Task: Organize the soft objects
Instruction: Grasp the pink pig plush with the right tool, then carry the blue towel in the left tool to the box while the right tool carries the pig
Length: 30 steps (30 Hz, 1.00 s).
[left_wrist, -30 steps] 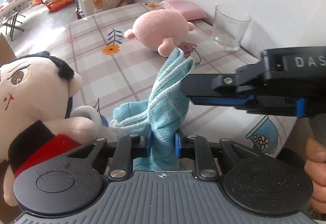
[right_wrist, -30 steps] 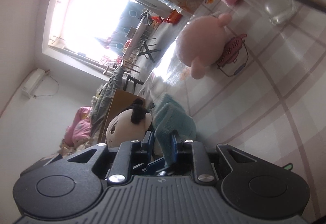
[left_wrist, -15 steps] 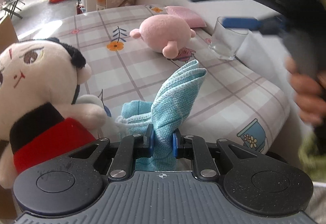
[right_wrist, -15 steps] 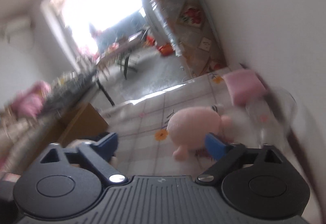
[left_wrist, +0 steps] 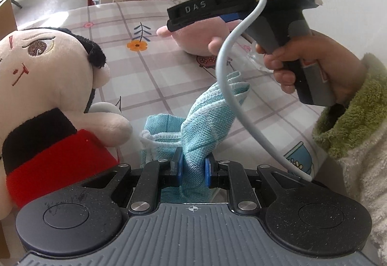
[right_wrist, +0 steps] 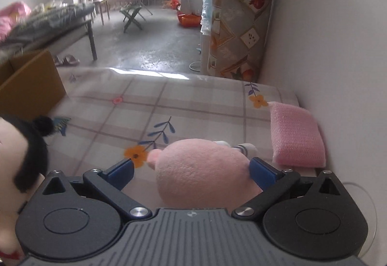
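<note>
Jaws of the left gripper (left_wrist: pixel 192 170) squeeze the blue cloth (left_wrist: pixel 205 125). Jaws of the right gripper (right_wrist: pixel 193 169) are opening wide around the pink plush (right_wrist: pixel 203 169), not pressing it. Only the right view shows the pink sponge (right_wrist: pixel 295 138).

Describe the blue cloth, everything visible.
The blue cloth is a light teal knit with white stitched edges, soft and crumpled. The left gripper is shut on a bunched fold, which rises to a loose tip. The rest lies rumpled on the checked tablecloth, beside the doll's arm.
</note>
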Motion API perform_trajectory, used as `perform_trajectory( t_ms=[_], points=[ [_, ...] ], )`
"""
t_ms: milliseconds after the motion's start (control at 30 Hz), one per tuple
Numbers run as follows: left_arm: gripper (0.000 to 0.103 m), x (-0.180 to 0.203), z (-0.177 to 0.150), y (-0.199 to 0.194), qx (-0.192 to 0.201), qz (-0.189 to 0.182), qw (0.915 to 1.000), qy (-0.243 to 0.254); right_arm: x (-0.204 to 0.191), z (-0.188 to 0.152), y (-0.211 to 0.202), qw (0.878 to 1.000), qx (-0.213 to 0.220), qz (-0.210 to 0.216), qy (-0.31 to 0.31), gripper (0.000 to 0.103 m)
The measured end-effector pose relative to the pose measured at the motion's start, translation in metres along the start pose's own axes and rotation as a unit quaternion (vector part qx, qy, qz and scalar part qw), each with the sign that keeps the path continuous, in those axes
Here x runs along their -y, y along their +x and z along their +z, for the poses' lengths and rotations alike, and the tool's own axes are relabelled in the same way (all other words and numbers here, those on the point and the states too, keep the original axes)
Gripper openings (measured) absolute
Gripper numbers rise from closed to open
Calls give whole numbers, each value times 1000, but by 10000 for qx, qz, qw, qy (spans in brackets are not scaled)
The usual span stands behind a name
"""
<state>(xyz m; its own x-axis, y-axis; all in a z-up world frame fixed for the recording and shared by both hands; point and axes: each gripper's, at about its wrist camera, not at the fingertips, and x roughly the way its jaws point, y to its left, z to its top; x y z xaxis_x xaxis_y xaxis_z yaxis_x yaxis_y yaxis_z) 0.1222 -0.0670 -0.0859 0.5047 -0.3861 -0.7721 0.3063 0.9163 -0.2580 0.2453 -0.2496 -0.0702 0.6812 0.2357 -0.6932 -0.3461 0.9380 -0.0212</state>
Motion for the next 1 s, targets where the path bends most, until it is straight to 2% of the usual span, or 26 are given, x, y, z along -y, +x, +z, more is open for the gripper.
perform_trajectory(
  t_ms=[167, 267, 500, 800, 1000],
  points=[
    [16, -1, -1, 0, 16, -16, 10000, 5, 3, -3, 10, 9995, -136, -206, -171, 102],
    [16, -1, -2, 0, 32, -11, 10000, 15, 2, -7, 10, 9982, -116, -441, -402, 86],
    [16, 1, -5, -2, 93, 41, 9999, 72, 13, -14, -17, 9997, 139, -175, -53, 82],
    [16, 2, -12, -13, 325, 6, 9995, 65, 29, -35, -116, 9925, 1033, 197, 623, 82],
    [15, 5, -16, -37, 503, -111, 9987, 32, 33, -66, -185, 9783, 1520, 630, 1257, 82]
  ],
)
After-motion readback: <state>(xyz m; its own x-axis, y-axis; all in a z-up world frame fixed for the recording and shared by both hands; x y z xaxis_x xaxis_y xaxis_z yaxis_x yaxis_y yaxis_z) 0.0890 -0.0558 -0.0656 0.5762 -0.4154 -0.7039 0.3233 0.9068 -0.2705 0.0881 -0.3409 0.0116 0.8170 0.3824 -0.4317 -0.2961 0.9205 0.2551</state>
